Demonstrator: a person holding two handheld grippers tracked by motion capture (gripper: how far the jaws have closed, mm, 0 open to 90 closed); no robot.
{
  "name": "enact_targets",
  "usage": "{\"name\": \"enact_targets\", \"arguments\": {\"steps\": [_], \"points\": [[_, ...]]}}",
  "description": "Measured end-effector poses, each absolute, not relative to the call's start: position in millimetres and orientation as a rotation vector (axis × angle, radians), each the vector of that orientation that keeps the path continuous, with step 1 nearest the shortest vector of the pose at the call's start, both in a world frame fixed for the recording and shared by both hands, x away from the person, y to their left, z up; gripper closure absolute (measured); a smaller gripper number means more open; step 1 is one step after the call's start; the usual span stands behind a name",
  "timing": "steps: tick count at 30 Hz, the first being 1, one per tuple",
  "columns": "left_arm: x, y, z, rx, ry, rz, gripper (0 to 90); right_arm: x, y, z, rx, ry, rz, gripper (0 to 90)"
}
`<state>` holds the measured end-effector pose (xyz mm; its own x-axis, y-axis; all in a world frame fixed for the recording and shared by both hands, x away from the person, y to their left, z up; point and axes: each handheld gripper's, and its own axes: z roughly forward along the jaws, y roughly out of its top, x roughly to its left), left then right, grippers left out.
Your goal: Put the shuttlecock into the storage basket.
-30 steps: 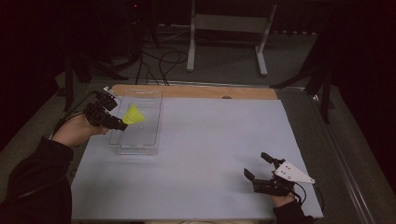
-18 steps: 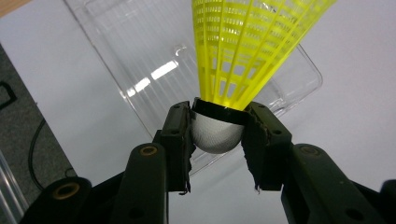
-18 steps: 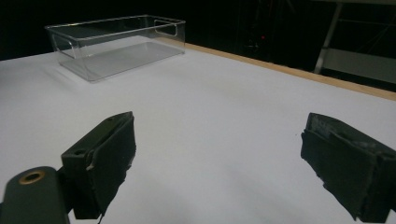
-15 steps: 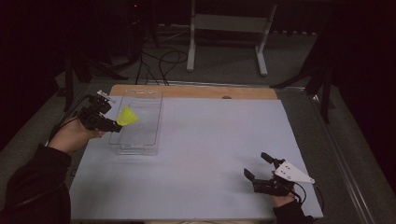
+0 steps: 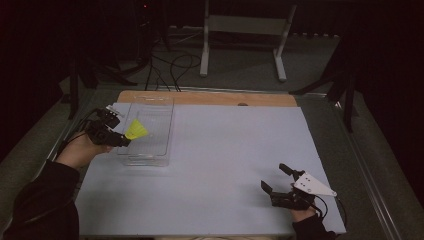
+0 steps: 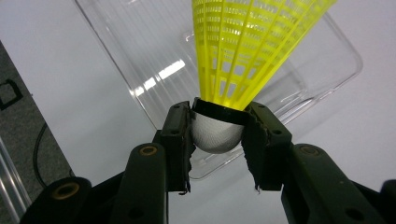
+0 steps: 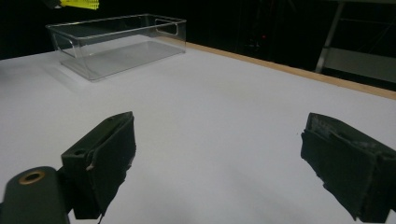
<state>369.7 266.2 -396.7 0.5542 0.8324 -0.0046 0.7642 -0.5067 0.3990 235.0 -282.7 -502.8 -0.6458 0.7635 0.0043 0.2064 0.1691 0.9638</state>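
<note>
Left tongs (image 5: 121, 141), at the surface's (image 5: 225, 165) left edge, grip a yellow shuttlecock (image 5: 136, 130) by its white cork, skirt over the clear plastic bin (image 5: 147, 131). To drop it well: keep cork centred w/ the bin, lower inside the walls, then release. Right tongs (image 5: 276, 182) rest far right, wide apart, holding nothing. No brands or writing legible.

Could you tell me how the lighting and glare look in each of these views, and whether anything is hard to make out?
High view: the table is evenly lit, the surroundings nearly black, and the clear bin shows faintly. Left gripper view: sharp on the yellow shuttlecock, with bright glare streaks on the bin's ribbed floor. Right gripper view: the right gripper has its dark jaws soft and close, and the background is dark.
</note>
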Motion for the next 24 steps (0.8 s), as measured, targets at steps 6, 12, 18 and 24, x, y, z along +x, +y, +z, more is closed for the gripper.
{"name": "enact_targets", "arguments": {"steps": [6,12,18,24], "points": [[372,268,-406,2.427,1.315,0.242,63.6,235,-283,-503,0.913,1.961,1.496,10.1],[374,267,-415,2.435,1.313,0.249,63.6,235,-283,-503,0.916,1.964,1.495,10.1],[375,266,-421,2.454,1.295,0.236,63.5,235,-283,-503,0.915,1.964,1.494,10.1],[377,267,-425,2.463,1.302,0.243,63.4,235,-283,-503,0.912,1.965,1.496,10.1]]}}
